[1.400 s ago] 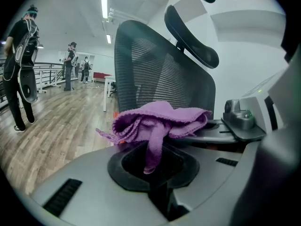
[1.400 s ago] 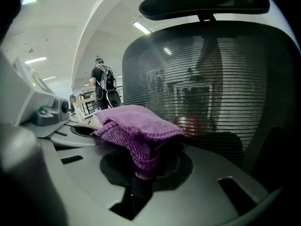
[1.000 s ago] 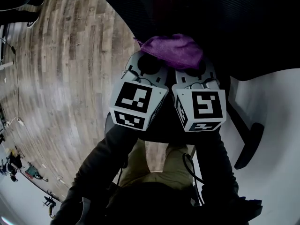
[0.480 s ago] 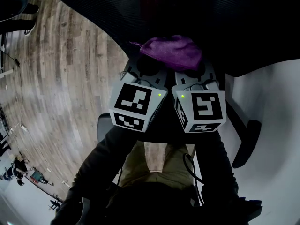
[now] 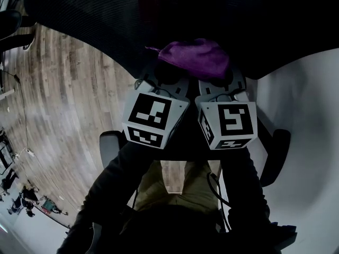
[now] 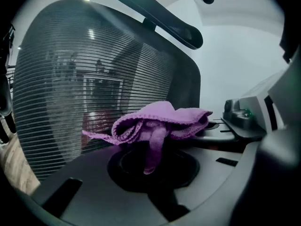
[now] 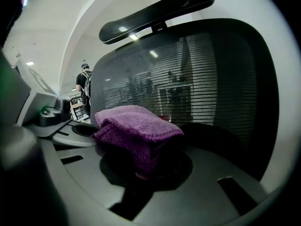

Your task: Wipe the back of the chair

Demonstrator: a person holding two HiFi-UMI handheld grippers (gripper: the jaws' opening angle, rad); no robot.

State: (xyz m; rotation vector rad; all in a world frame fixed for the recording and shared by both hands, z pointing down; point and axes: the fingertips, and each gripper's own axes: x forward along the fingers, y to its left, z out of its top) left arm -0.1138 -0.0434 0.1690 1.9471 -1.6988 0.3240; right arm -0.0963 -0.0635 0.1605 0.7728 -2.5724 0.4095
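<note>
A purple cloth (image 5: 196, 57) is bunched against the black mesh chair back (image 5: 159, 20) that fills the top of the head view. My left gripper (image 5: 167, 73) and right gripper (image 5: 220, 74) sit side by side just below it, both shut on the cloth, which covers their jaws. In the left gripper view the cloth (image 6: 157, 124) drapes over the gripper's front, with the mesh back (image 6: 84, 79) close behind. The right gripper view shows the folded cloth (image 7: 134, 124) in front of the mesh (image 7: 197, 79).
The chair's headrest (image 6: 160, 18) (image 7: 155, 11) stands above the back. Two armrests (image 5: 108, 147) (image 5: 273, 157) flank my arms. Wood floor (image 5: 58, 89) lies left, a white surface (image 5: 312, 142) right. A person (image 7: 84, 86) stands far off.
The chair back now spreads further left across the top of the head view, and the left armrest has come into sight. Both grippers keep the cloth pressed to the mesh.
</note>
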